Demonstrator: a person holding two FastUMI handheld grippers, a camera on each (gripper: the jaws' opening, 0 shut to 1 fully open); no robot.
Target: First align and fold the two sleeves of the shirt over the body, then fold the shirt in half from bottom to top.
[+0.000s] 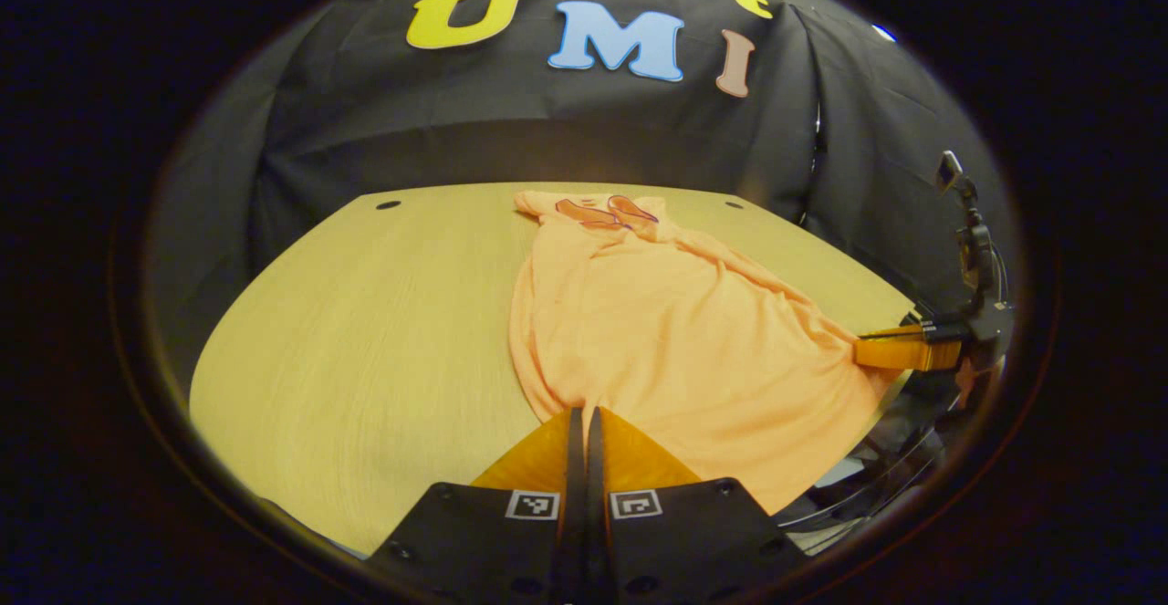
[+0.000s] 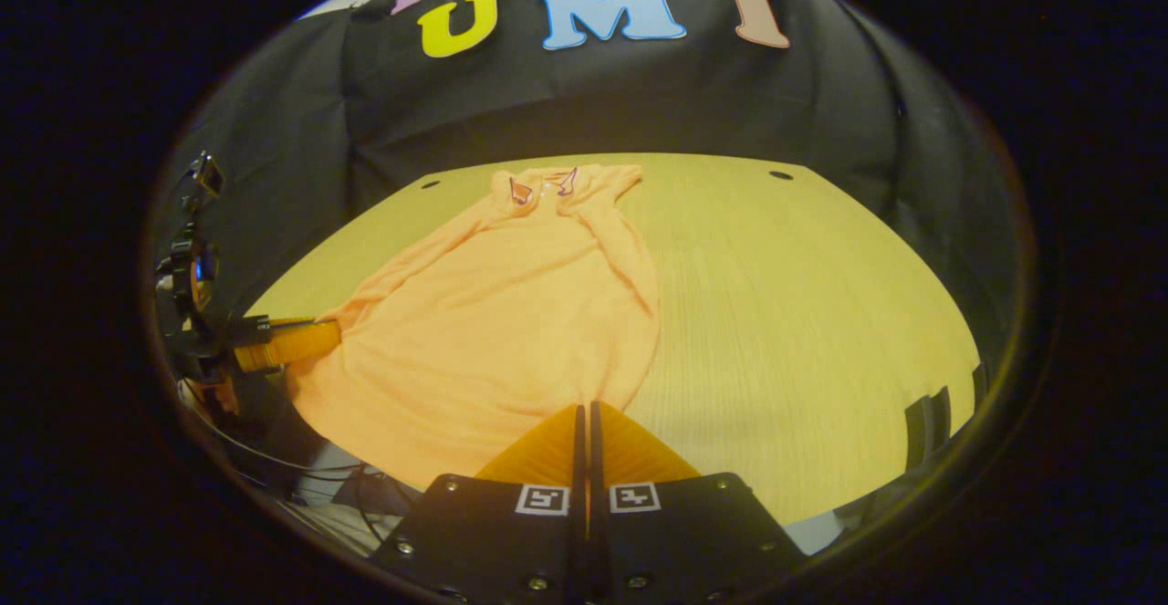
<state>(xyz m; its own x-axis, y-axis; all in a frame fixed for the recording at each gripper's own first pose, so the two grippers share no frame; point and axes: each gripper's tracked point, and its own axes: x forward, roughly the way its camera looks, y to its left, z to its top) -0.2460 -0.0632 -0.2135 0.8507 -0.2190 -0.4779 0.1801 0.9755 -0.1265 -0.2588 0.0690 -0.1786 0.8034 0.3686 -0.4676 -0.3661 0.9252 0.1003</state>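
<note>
Left gripper view has the left gripper (image 1: 585, 413) right at the near hem of the shirt (image 1: 657, 322), fingers pressed together with no visible gap — looks like they're pinching the bottom edge, though I can't actually see fabric between them, so call it clenched, probably on the hem. Over on the right of that view the right gripper (image 1: 862, 349) sits at the other bottom corner. Right gripper view shows the same deal for its own gripper: closed tight at the near hem, grip on the cloth not certain.

Shirt is lying lengthwise on the table (image 1: 365, 313), collar (image 1: 607, 213) at the far end, and the sleeves look already folded in over the body — it's a narrow shape with no arms sticking out. So I'd say step one is done; what's left is carrying the hem up to the collar.
</note>
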